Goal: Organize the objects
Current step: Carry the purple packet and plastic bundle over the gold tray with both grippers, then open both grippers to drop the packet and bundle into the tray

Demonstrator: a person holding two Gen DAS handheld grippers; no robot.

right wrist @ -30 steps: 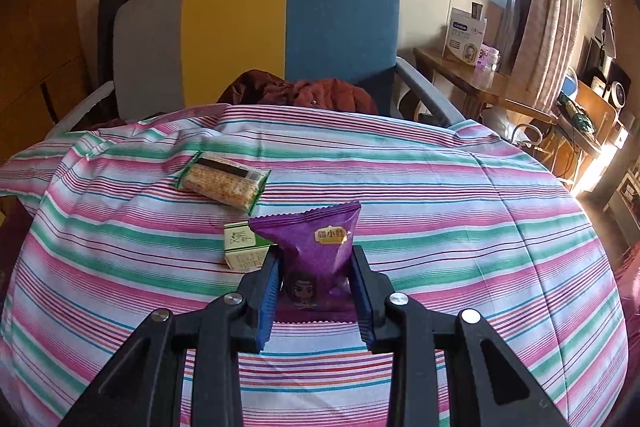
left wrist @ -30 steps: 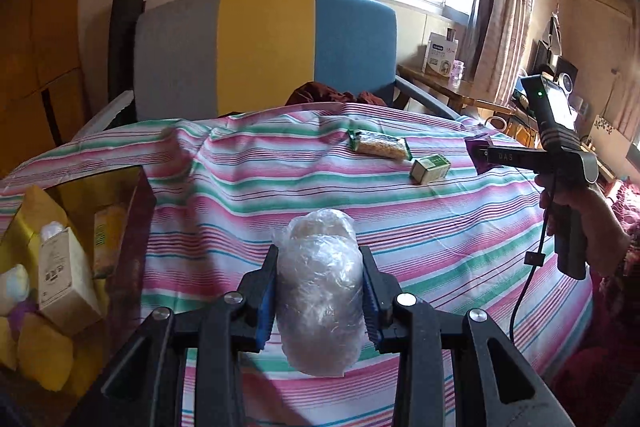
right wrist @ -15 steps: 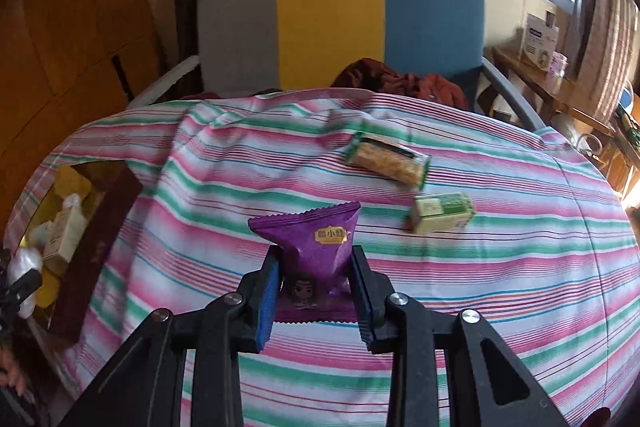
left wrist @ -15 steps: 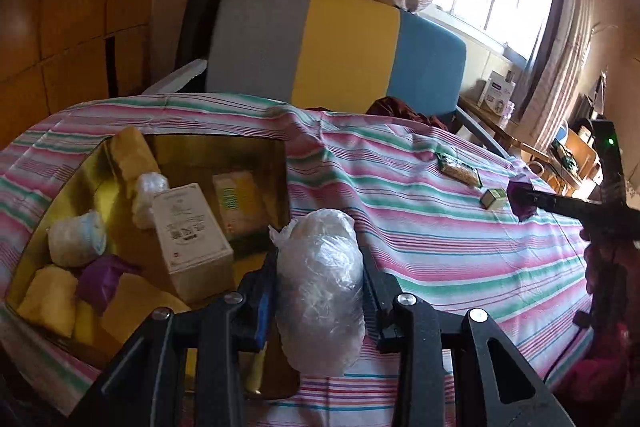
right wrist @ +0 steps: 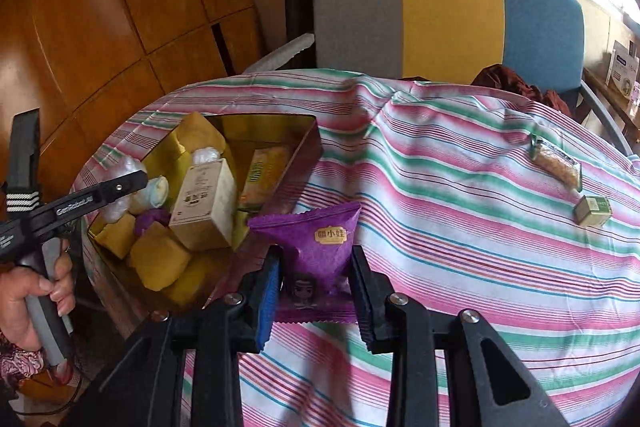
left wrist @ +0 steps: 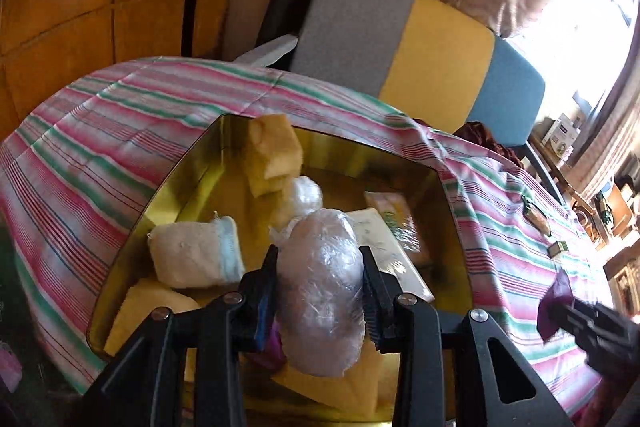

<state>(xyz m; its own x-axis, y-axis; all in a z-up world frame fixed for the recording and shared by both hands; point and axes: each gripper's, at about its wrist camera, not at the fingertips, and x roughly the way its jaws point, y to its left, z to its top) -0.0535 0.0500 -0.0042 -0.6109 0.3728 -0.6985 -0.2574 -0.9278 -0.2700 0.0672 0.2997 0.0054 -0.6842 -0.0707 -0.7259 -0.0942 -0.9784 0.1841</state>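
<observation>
My left gripper (left wrist: 319, 289) is shut on a clear plastic-wrapped bundle (left wrist: 320, 291) and holds it over the gold box (left wrist: 192, 171). The box holds yellow packets, a white wrapped bun (left wrist: 196, 255) and a beige carton (right wrist: 204, 199). My right gripper (right wrist: 314, 291) is shut on a purple snack packet (right wrist: 316, 247) above the striped cloth, just right of the gold box (right wrist: 308, 151). The left gripper also shows in the right wrist view (right wrist: 120, 187) at the box's left side. A snack bar (right wrist: 556, 159) and a small green box (right wrist: 594, 210) lie at the far right.
The table has a pink, green and white striped cloth (right wrist: 460, 227). A grey, yellow and blue chair (right wrist: 440, 15) stands behind it with a dark red cloth (right wrist: 516, 83) on its seat. Wooden panels (right wrist: 120, 7) are at the left.
My left gripper has swung left with the bundle to above the gold box. My right gripper has moved left with the purple packet, close to the box's right wall.
</observation>
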